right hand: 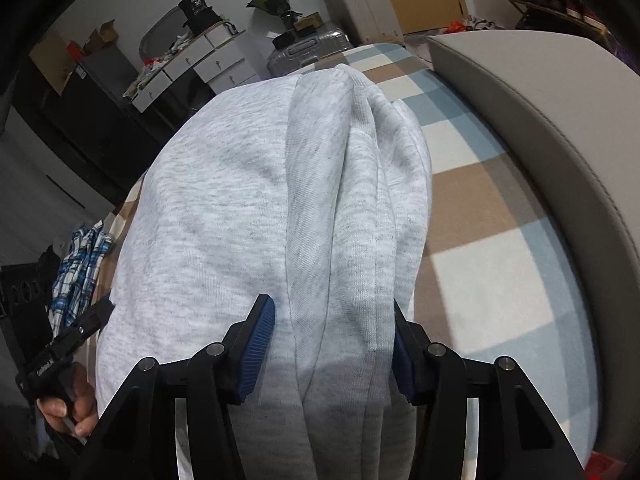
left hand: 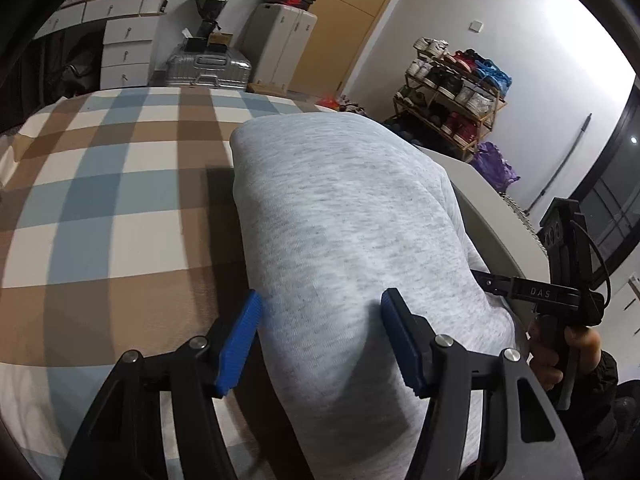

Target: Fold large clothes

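A light grey sweatshirt (left hand: 344, 220) lies folded in a long stack on the checked bed cover (left hand: 100, 184). My left gripper (left hand: 322, 312) is open, its blue pads (left hand: 240, 344) straddling the near left edge of the stack. My right gripper (right hand: 334, 320) is open too, its jaws on either side of the bunched folds of the sweatshirt (right hand: 256, 208) at its near right edge. The cloth fills the gap between the pads in both views. The right gripper also shows in the left wrist view (left hand: 492, 282), and the left gripper in the right wrist view (right hand: 90, 320).
A grey padded headboard (right hand: 560, 120) runs along the right of the bed. A blue checked garment (right hand: 80, 264) hangs off the left side. Drawers (left hand: 128, 44), suitcases (left hand: 208, 66) and a shoe rack (left hand: 452, 88) stand beyond the bed.
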The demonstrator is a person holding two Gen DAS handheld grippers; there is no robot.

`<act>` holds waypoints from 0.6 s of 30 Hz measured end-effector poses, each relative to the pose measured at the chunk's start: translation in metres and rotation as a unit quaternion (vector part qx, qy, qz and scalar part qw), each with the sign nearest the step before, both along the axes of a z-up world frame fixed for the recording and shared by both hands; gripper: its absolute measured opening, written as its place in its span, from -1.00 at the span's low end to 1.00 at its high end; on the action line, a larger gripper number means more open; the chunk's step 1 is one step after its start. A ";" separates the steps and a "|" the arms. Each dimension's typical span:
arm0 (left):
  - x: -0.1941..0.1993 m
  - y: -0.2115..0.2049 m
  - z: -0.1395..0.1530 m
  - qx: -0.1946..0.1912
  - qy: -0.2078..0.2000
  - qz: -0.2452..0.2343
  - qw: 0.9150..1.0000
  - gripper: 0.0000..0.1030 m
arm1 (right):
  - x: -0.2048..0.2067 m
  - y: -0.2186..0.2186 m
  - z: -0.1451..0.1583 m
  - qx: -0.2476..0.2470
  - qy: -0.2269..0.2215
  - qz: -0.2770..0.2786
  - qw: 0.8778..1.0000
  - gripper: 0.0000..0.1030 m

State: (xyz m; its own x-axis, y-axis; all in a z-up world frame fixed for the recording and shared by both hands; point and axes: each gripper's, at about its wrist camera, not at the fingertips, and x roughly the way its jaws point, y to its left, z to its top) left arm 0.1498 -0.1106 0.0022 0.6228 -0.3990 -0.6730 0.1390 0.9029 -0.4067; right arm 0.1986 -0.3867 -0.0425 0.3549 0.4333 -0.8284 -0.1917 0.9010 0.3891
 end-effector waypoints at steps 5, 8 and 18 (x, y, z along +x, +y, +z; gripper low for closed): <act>-0.002 0.034 0.002 0.030 0.003 0.036 0.999 0.12 | 0.013 0.041 -0.003 0.007 -0.001 0.026 1.000 0.02; -0.003 0.058 0.002 0.041 0.009 0.061 0.997 0.12 | 0.021 0.070 -0.005 0.008 0.000 0.043 0.999 0.02; -0.010 0.077 0.000 0.054 0.011 0.101 0.993 0.12 | 0.030 0.107 -0.006 0.012 -0.007 0.067 0.998 0.08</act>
State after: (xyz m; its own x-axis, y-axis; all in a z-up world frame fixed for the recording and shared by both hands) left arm 0.1399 -0.0333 0.0026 0.6677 -0.1919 -0.7193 -0.0574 0.9500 -0.3068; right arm 0.2283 -0.2798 -0.0490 0.3042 0.4971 -0.8126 -0.3147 0.8576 0.4068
